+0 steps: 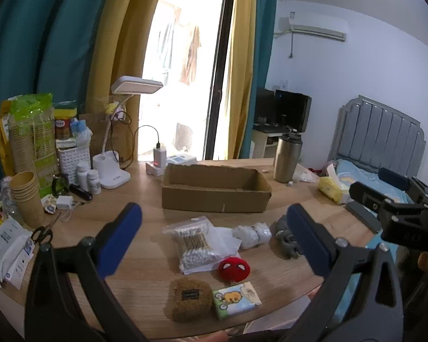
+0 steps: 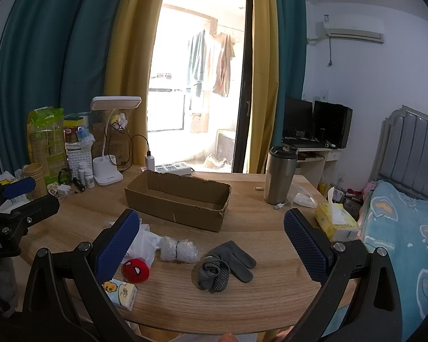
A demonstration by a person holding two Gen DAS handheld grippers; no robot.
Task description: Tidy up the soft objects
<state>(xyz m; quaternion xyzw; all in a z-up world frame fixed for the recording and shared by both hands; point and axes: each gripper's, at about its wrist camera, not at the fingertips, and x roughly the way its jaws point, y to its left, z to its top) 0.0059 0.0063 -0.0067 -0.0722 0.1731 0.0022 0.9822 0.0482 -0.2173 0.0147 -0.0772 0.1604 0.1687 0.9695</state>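
soft items spread on the near half of a wooden table [image 2: 271,293]: brown plush pouch [image 1: 189,299], red spider-face plush ball [image 1: 233,268], cartoon tissue pack [image 1: 236,299], bag of cotton swabs [image 1: 195,246], bubble-wrap roll [image 2: 179,250], grey gloves [image 2: 225,265]. open cardboard box [image 2: 179,199] just behind them. left gripper [image 1: 214,239] and right gripper [image 2: 212,245] poised above, jaws wide apart, holding nothing. steel tumbler [image 2: 279,175] and yellow tissue box [image 2: 335,221] off to the right.
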